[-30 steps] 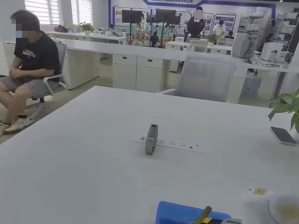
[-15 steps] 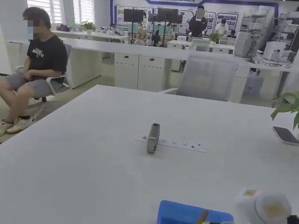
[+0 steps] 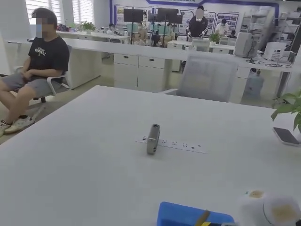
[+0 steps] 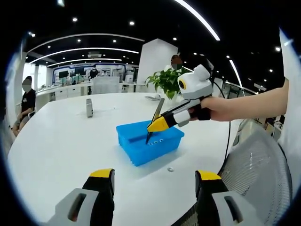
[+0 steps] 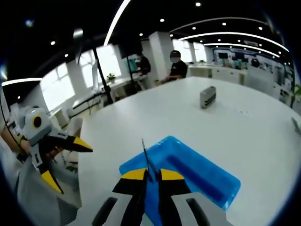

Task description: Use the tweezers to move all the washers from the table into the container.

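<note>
Left gripper (image 4: 154,175) jaws wide apart, empty; one washer (image 4: 170,168) on table (image 4: 61,141) just beside blue container (image 4: 141,157); right gripper (image 5: 153,175) clamped on tweezers (image 4: 159,108), tips still dipped in container as a second ago; probably a drop-off, washer outside remains

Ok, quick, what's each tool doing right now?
Left tool: open, empty.
Right tool: shut on the tweezers.

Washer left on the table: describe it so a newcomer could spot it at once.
In the left gripper view, find the white workbench, then the blue rectangular plastic container on it. The small pale round washer lies alone on bare tabletop just outside the container's near side, unlike the washers inside it.
</note>
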